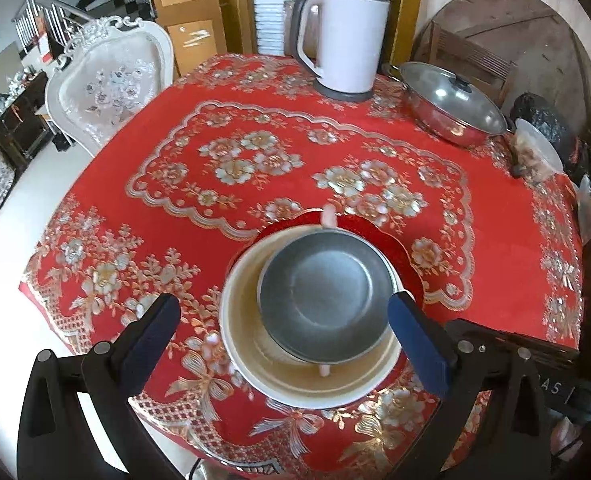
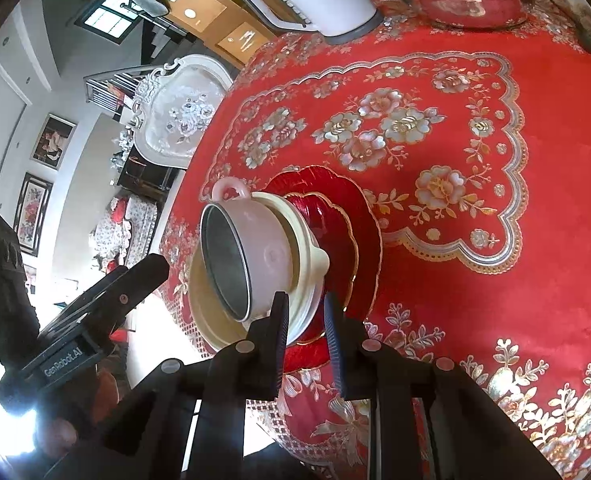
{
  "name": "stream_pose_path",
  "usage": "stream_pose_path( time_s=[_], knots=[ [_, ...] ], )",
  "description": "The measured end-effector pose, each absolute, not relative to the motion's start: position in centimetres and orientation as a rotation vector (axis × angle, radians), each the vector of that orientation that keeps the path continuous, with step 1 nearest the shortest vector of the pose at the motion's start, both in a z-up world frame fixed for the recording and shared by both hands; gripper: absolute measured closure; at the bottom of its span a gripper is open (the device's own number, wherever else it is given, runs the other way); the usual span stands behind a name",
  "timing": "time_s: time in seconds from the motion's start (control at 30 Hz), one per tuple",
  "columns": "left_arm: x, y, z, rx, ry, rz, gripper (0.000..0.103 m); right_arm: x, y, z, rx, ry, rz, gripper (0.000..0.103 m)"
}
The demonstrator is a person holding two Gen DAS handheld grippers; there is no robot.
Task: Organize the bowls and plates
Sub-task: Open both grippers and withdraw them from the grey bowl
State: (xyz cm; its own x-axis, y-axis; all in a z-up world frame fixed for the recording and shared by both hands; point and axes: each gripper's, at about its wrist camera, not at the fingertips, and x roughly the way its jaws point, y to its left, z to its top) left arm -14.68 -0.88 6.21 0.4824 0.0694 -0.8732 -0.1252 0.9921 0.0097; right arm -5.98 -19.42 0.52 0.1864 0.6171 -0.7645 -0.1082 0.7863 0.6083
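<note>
A pink bowl with a grey metal inside [image 1: 323,292] sits tilted in a larger cream bowl [image 1: 255,368], which rests on a red scalloped plate [image 1: 399,252] on the red tablecloth. My left gripper [image 1: 283,316] is open, its blue pads either side of the stack, above it. In the right wrist view the pink bowl [image 2: 263,248], cream bowl [image 2: 303,240] and red plate [image 2: 359,224] show again. My right gripper [image 2: 305,320] is nearly shut at the cream bowl's rim; whether it grips is unclear. The left gripper [image 2: 95,304] is at the left.
A white electric kettle [image 1: 347,40] stands at the table's far edge. A steel pan with a glass lid [image 1: 451,104] and a plastic bag [image 1: 535,152] are at the far right. A white ornate chair [image 1: 111,84] stands left of the table.
</note>
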Motion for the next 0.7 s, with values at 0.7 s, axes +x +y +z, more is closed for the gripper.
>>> stream_pose_path(
  time_s=[0.7],
  knots=[
    [-16.6, -2.7, 3.6, -0.054, 1.120, 0.101, 0.000, -8.5, -21.1, -0.4, 0.475, 1.317, 0.484, 0.081]
  ],
)
